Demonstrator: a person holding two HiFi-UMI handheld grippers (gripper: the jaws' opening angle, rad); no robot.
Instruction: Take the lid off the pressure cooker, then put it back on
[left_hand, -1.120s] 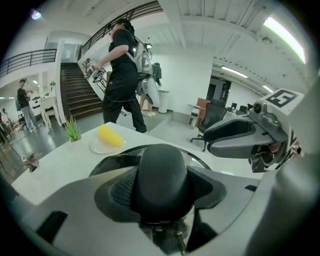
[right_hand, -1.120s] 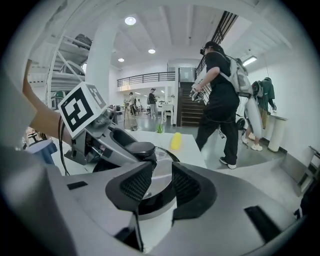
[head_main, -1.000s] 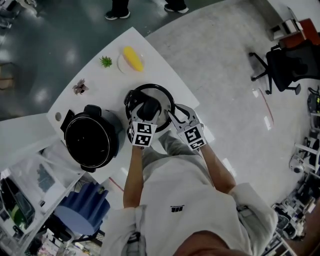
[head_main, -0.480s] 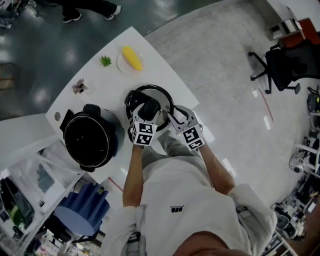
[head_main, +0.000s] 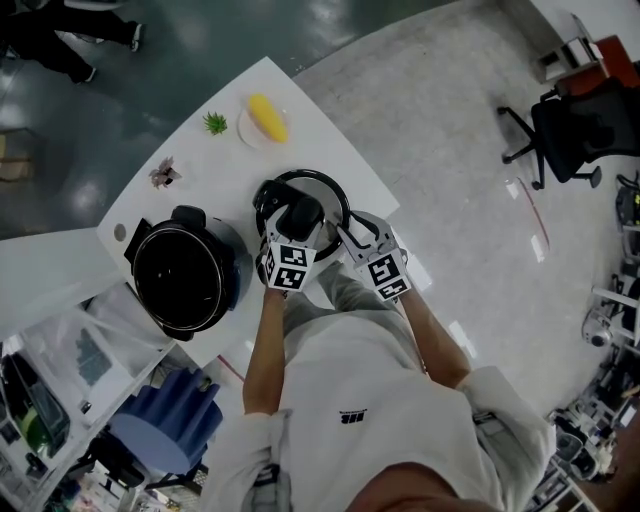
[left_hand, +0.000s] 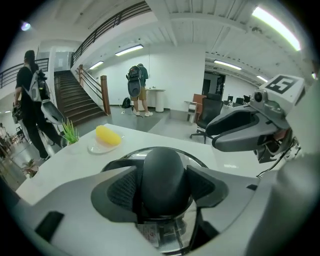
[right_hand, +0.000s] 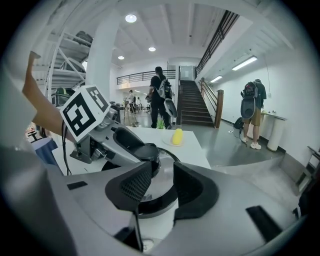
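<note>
Lid (head_main: 328, 195) is off the cooker, lying flat on the white surface (head_main: 335, 150) close to its right corner, at the near edge where the person stands. Glass with a black rim, and a black knob (left_hand: 164, 175) on top. Left gripper (head_main: 297, 218) reaches down over the lid with the knob between its jaws. The jaws have just been opening and now stand wide, pads flanking the knob on both sides and not clamping it. Right gripper (right_hand: 161, 186) is just beside the left one at the lid's right side. Its jaws are apart with a moderate gap. Lid glass and rim show through that gap, nothing is pinched, and I can't tell whether the pads touch the rim. Cooker pot (head_main: 232, 262) stands open and uncovered toward the surface's left end, apart from the lid, inside dark. Small plate (head_main: 246, 130) with a yellow item (head_main: 265, 117) sits near the far corner. A little green plant (head_main: 214, 123) is just beside the plate on its left. A small dried-flower ornament (head_main: 163, 173) lies further along the far-left edge. Off the surface, a black office chair (head_main: 570, 130) is on the floor at the right. People stand in the background by a staircase (right_hand: 192, 102).
</note>
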